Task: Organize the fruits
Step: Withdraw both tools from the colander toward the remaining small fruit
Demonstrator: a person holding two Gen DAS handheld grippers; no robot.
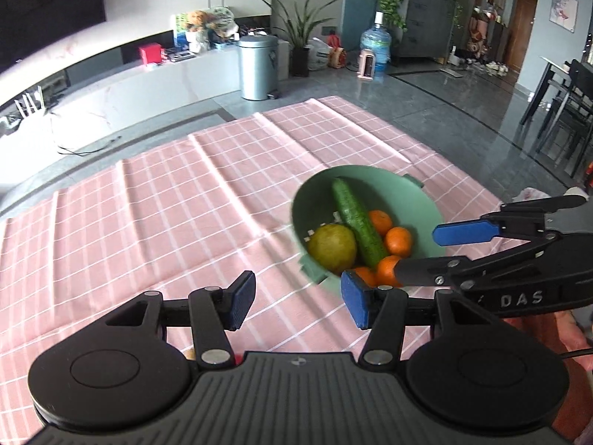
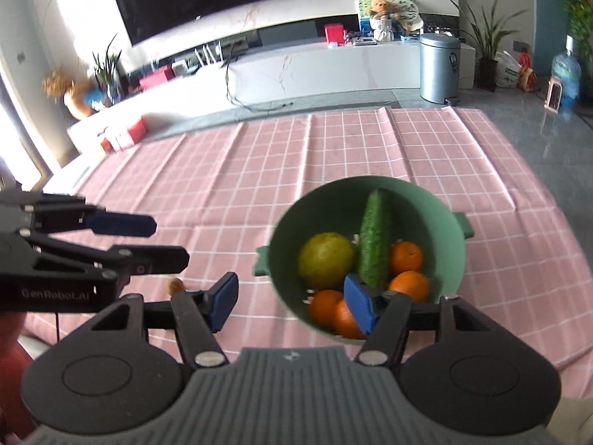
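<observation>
A green bowl (image 1: 415, 207) stands on the pink checked cloth (image 1: 166, 204). It holds a cucumber (image 1: 357, 222), a yellow-green pear (image 1: 332, 247) and several oranges (image 1: 398, 241). My left gripper (image 1: 298, 298) is open and empty, above the cloth just left of the bowl's near rim. My right gripper (image 1: 441, 250) is open and reaches in from the right over the bowl's near edge. In the right wrist view the bowl (image 2: 444, 215), cucumber (image 2: 375, 239), pear (image 2: 326, 265) and oranges (image 2: 406, 257) lie just ahead of the open right gripper (image 2: 291, 302). The left gripper (image 2: 168, 241) shows at left.
A small brownish object (image 2: 175, 284) lies on the cloth (image 2: 259, 170) left of the bowl. Beyond the table's far edge are a grey bin (image 1: 258, 66), a low white TV bench (image 2: 315, 70) and a water jug (image 1: 375, 46). Dark dining chairs (image 1: 567, 111) stand far right.
</observation>
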